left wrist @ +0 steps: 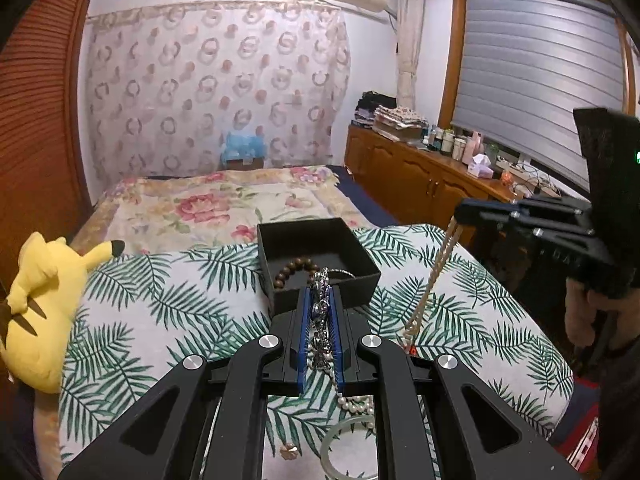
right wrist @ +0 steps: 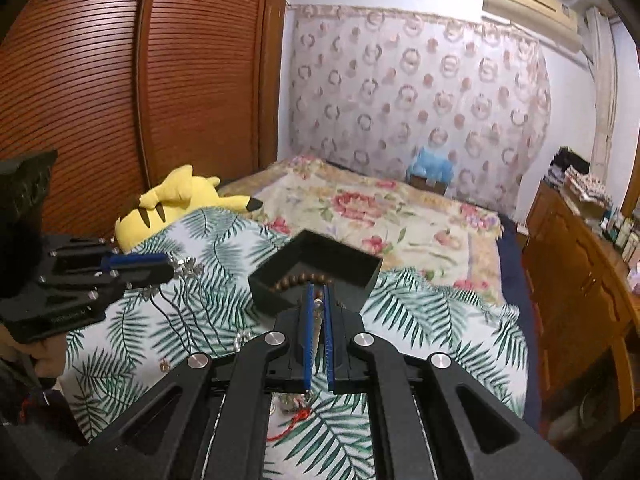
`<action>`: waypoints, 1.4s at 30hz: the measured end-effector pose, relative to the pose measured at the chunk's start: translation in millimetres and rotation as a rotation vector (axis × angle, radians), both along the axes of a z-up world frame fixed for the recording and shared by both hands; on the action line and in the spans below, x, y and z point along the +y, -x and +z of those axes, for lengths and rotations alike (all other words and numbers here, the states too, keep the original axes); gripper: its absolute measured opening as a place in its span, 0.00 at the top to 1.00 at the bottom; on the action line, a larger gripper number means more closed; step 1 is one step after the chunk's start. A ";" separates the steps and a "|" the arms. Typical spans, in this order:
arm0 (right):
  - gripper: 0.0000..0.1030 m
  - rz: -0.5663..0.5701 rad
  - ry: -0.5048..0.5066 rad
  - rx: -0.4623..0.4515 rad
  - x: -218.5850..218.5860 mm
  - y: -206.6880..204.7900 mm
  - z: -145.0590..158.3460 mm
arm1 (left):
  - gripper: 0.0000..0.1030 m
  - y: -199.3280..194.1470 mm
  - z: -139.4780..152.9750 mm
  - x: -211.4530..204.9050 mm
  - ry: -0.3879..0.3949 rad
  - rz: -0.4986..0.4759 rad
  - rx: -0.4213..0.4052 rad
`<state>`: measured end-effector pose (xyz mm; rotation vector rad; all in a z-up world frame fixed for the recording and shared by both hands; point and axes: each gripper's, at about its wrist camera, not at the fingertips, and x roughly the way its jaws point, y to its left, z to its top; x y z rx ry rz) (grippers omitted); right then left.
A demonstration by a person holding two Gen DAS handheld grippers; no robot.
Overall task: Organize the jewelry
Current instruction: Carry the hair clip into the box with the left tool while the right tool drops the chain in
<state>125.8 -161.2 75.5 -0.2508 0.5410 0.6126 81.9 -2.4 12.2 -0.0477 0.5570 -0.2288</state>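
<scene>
An open black box [left wrist: 320, 258] sits on the leaf-print cover and holds a brown bead bracelet [left wrist: 291, 270]; the box also shows in the right wrist view [right wrist: 316, 270]. My left gripper [left wrist: 320, 292] is shut on a silver ornate chain [left wrist: 320, 320], just short of the box's near wall. My right gripper [right wrist: 317, 292] is shut on a cream bead string [right wrist: 317, 320]. That string hangs from it in the left wrist view [left wrist: 434, 276], to the right of the box.
A pearl strand [left wrist: 354, 404], a pale green bangle [left wrist: 348, 448] and a small gold piece [left wrist: 289, 450] lie on the cover near me. A yellow plush toy [left wrist: 40, 304] lies at the left. A wooden cabinet [left wrist: 420, 176] stands at the right.
</scene>
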 end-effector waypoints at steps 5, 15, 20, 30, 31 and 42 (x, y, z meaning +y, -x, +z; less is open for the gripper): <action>0.95 0.002 -0.003 -0.025 4.0 -5.7 17.7 | 0.92 -4.4 4.4 2.8 -0.003 0.005 -0.007; 0.95 -0.007 0.013 -0.068 19.1 -32.3 44.5 | 0.92 -24.2 5.7 7.4 -0.018 0.022 -0.004; 0.95 -0.017 0.003 -0.065 26.7 -51.6 50.5 | 0.92 -37.1 5.9 9.3 -0.027 0.034 0.000; 0.95 -0.054 0.014 -0.072 44.0 -90.1 57.8 | 0.92 -57.3 8.1 9.7 -0.045 0.044 0.012; 0.95 -0.057 0.012 -0.067 44.5 -93.8 57.1 | 0.92 -59.0 8.7 9.9 -0.045 0.045 0.013; 0.94 -0.069 -0.020 0.060 43.3 -128.0 16.4 | 0.92 -82.2 11.6 5.9 -0.067 0.055 0.017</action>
